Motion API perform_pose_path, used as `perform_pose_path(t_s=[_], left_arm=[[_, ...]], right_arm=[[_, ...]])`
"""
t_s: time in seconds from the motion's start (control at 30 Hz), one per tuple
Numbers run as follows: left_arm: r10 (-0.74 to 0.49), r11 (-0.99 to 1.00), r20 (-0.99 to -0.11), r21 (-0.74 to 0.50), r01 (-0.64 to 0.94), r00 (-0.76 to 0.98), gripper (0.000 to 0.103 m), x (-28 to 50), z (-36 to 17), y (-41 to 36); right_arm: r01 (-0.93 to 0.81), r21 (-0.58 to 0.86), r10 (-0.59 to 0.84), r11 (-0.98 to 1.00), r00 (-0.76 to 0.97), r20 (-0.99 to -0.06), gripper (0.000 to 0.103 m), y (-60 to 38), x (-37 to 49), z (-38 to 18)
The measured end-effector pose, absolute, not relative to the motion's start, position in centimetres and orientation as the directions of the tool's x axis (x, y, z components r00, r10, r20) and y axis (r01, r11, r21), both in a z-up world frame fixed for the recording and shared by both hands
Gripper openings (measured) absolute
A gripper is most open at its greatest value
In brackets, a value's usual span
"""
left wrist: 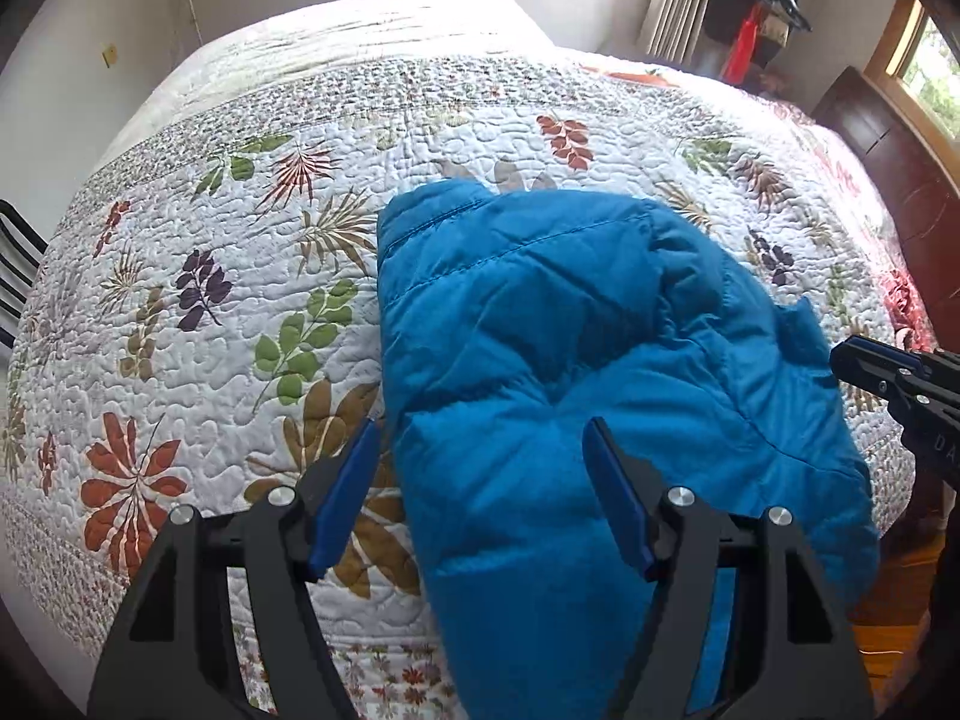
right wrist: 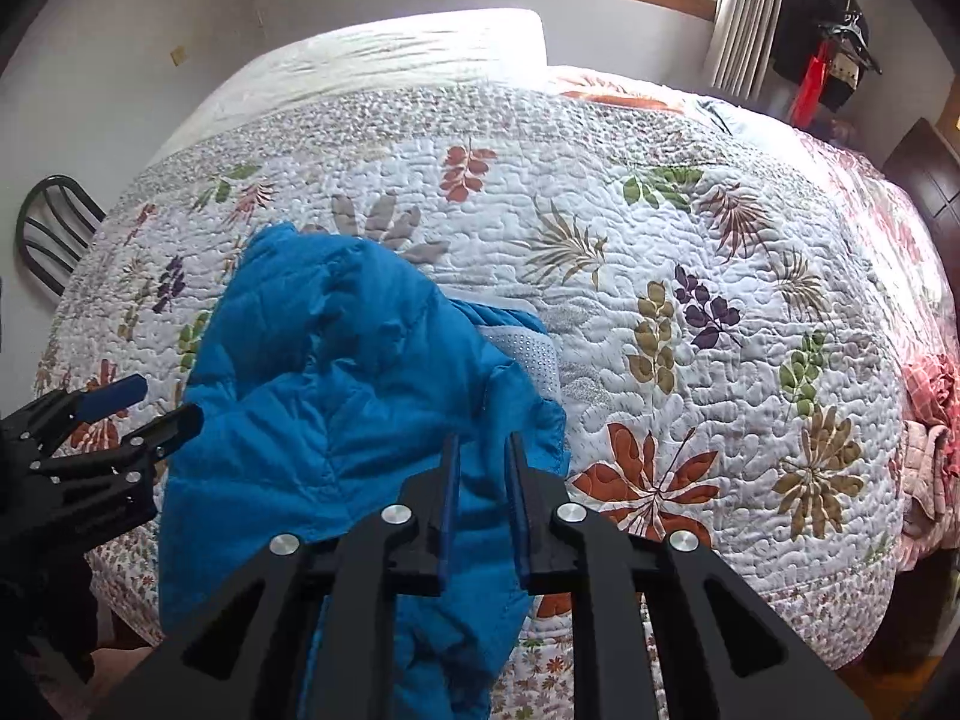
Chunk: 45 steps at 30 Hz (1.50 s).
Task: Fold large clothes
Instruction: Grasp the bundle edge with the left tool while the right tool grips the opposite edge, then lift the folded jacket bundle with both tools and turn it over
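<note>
A: Blue puffer jacket [left wrist: 570, 360] lies bunched on the quilted bed [left wrist: 240, 300], near edge, hem draping over the side. Long axis runs from that edge toward the far wall; which end is the collar I cannot tell.

B: Left hand-held gripper [left wrist: 483, 450]: fingers well apart, above the jacket's left edge, nothing clamped.

A: Right hand-held gripper [right wrist: 483, 456]: narrow gap between pads, over the fabric, no cloth visibly pinched.
</note>
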<state>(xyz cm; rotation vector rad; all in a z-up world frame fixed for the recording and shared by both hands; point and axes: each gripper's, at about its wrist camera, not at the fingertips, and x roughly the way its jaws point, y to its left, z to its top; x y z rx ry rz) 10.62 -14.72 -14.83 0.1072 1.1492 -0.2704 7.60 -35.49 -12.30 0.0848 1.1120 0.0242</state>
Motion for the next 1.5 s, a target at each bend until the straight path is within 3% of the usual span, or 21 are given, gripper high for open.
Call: perform_pose_path(t_s=[0.23,0.77,1.03,1.13,1.17,1.2,1.27,1.5], left_arm=[[-0.174,0.961,-0.908,-0.072,0.268,0.381,0.069,8.5,-14.2,-14.5],[-0.171,0.953,-0.937,-0.079,0.291,0.306,0.075,7.5,-19.4,-14.4],[-0.199,0.954,-0.937,-0.119,0.274,0.286,0.075,8.0,-19.2,-13.8],[-0.203,0.957,-0.931,-0.124,0.261,0.302,0.073,8.1,-17.8,-12.8],[-0.216,0.956,-0.928,-0.139,0.257,0.302,0.075,8.2,-17.4,-12.3],[-0.235,0.955,-0.925,-0.162,0.249,0.298,0.077,8.4,-17.1,-11.7],[-0.297,0.945,-0.91,-0.235,0.23,0.289,0.083,9.0,-16.8,-10.2],[-0.512,0.856,-0.846,-0.488,0.171,0.15,0.086,11.2,-20.6,-7.2]], right_arm=[[-0.051,0.149,0.156,0.988,0.44,-0.884,0.014,-34.0,6.0,-11.3],[-0.022,0.167,0.166,0.986,0.303,-0.939,0.013,-33.4,5.8,-19.6],[-0.025,0.169,0.168,0.985,0.327,-0.93,0.013,-33.6,5.6,-18.7],[-0.018,0.199,0.192,0.98,0.355,-0.915,0.018,-34.5,4.8,-16.9],[-0.015,0.222,0.212,0.975,0.366,-0.906,0.029,-35.1,4.5,-16.2],[-0.009,0.229,0.216,0.973,0.372,-0.903,0.054,-35.7,4.4,-15.8],[-0.011,0.224,0.211,0.974,0.394,-0.895,0.076,-36.8,4.3,-15.0],[0.025,0.423,0.401,0.906,0.273,-0.874,0.081,-39.4,5.6,-19.2]])
